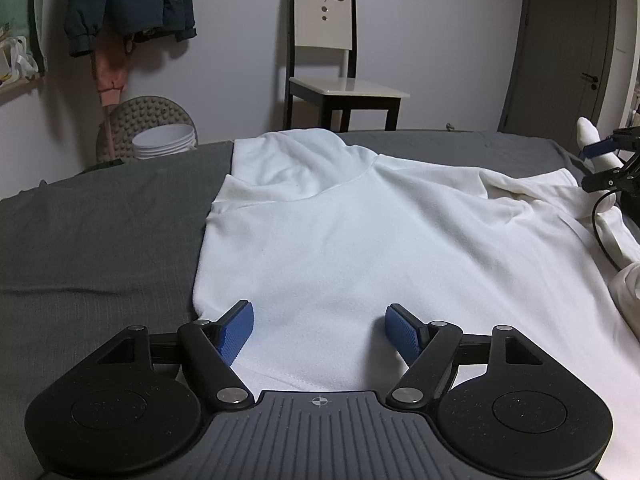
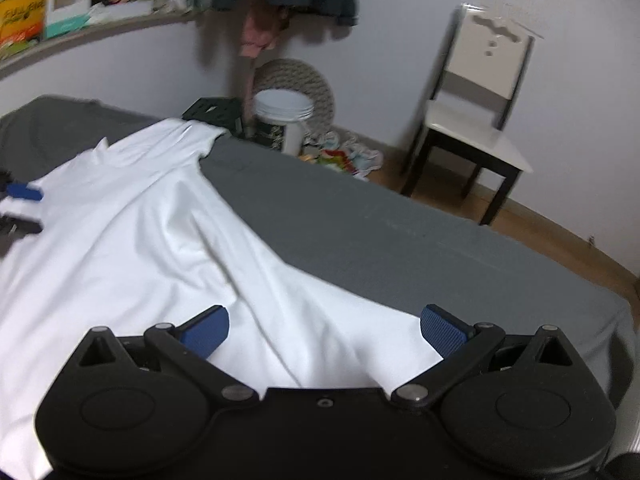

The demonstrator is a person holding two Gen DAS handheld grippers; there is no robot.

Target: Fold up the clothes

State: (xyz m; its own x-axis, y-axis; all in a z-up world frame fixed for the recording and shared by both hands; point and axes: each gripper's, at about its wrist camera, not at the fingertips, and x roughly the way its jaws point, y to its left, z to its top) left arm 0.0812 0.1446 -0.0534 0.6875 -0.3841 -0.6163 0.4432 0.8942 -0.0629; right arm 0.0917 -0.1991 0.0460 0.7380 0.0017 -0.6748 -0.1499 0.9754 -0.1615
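Left wrist view: my left hand-held gripper (image 1: 319,330), black-armed with blue ribbed pads, hangs low over the hem of a white knit shirt (image 1: 360,232). Its jaws are spread wide with only cloth between them, and whether the pads touch the cloth I cannot tell. The shirt lies spread across a bed covered by a dark grey sheet (image 1: 92,232); its left side runs fairly straight, one sleeve is folded in over the upper body, and the far end reaches the bed's far edge. At the right edge of this view my right hand-held gripper (image 1: 600,164) appears over the shirt's rumpled right side, with a black cable (image 1: 600,232) trailing across the cloth.

Right wrist view (slightly blurred): my right hand-held gripper (image 2: 325,330) is likewise spread wide above a creased, ridged part of the white shirt (image 2: 140,240), near the border where the cloth meets bare grey sheet (image 2: 400,240). The left hand-held gripper's blue pad (image 2: 24,192) shows at the left edge.

Beyond the bed stand a white-and-black wooden chair (image 1: 332,60), a stack of white buckets (image 1: 164,140) and dark jackets hanging on the wall (image 1: 132,0).
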